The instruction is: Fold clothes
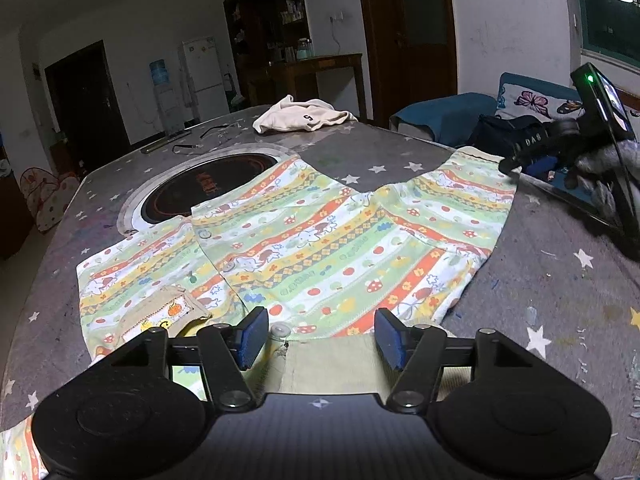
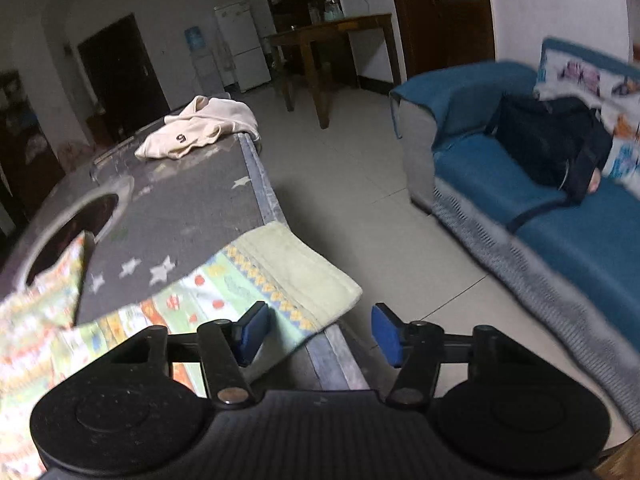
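A striped, cartoon-print child's garment (image 1: 304,248) lies spread flat on the grey star-patterned table (image 1: 552,304). My left gripper (image 1: 322,336) is open and empty, just above the garment's near pale-green hem (image 1: 332,364). My right gripper (image 2: 320,334) is open and empty at the table's right edge, beside the garment's pale-green cuff (image 2: 296,264); it also shows in the left wrist view (image 1: 516,160) at the far right corner of the garment.
A cream garment (image 1: 304,116) lies crumpled at the table's far end, also in the right wrist view (image 2: 200,128). A round black cooktop (image 1: 208,188) is set into the table. A blue sofa (image 2: 520,184) with a black bag (image 2: 548,144) stands to the right.
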Demonstrator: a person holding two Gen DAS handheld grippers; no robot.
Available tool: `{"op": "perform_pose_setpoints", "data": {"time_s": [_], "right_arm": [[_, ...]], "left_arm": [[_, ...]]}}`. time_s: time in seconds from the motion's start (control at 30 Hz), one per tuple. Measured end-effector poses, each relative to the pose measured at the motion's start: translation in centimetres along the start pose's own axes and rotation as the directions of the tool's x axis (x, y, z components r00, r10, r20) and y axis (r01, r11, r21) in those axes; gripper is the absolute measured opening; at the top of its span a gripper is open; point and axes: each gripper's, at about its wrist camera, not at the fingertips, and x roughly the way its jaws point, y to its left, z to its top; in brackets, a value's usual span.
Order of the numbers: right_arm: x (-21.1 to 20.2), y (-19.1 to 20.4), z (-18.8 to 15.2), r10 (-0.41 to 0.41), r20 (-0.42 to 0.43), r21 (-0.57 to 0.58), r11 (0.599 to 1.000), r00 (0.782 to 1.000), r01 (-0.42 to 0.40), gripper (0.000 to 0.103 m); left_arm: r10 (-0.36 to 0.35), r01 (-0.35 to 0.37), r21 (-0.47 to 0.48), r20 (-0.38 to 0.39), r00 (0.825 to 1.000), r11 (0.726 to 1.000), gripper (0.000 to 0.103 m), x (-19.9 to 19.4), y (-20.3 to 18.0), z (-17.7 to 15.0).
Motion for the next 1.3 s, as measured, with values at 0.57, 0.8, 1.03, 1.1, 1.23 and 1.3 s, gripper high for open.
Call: {"op": "perform_pose_setpoints", "data": {"time_s": [0.57,0.8,1.03,1.1,1.23,1.3], "right_arm": [[-4.8,4.7,2.1,0.234,0.114,-0.080,0.971,0.965,-0.226,0.006],[-8.2,13.0,3.7,0.429,0.093,-0.239,0.885,0.898,-0.399,0.006],[-9.3,21.5,2.8,0.559,0.007,-0.365,0.773,0.829,-0.519,0.006],[-9.3,23.9,2.2,0.587,-0.024,-0.389,0.740,0.809,-0.549,0.006],[-9.3,27.7,0.4,0.622,-0.082,-0.425,0.685,0.779,-0.591,0.006],[-9.2,29.3,-0.7,0.629,-0.112,-0.442,0.662,0.769,-0.605,0.006]], "left_arm": [[0.005,-0.005,-0.011,0.001,1.000,1.000,0.066,-0.1,0.3,-0.3],[0.017,-0.017,-0.034,0.028,0.999,0.999,0.069,-1.3,0.9,-0.4],[0.040,-0.037,-0.064,0.046,0.998,0.997,0.069,-2.4,1.8,-0.8],[0.046,-0.042,-0.073,0.048,0.998,0.996,0.070,-2.7,2.1,-1.0],[0.056,-0.052,-0.090,0.048,0.997,0.995,0.071,-3.1,2.6,-1.4],[0.062,-0.057,-0.098,0.046,0.997,0.994,0.071,-3.2,2.9,-1.6]]}}
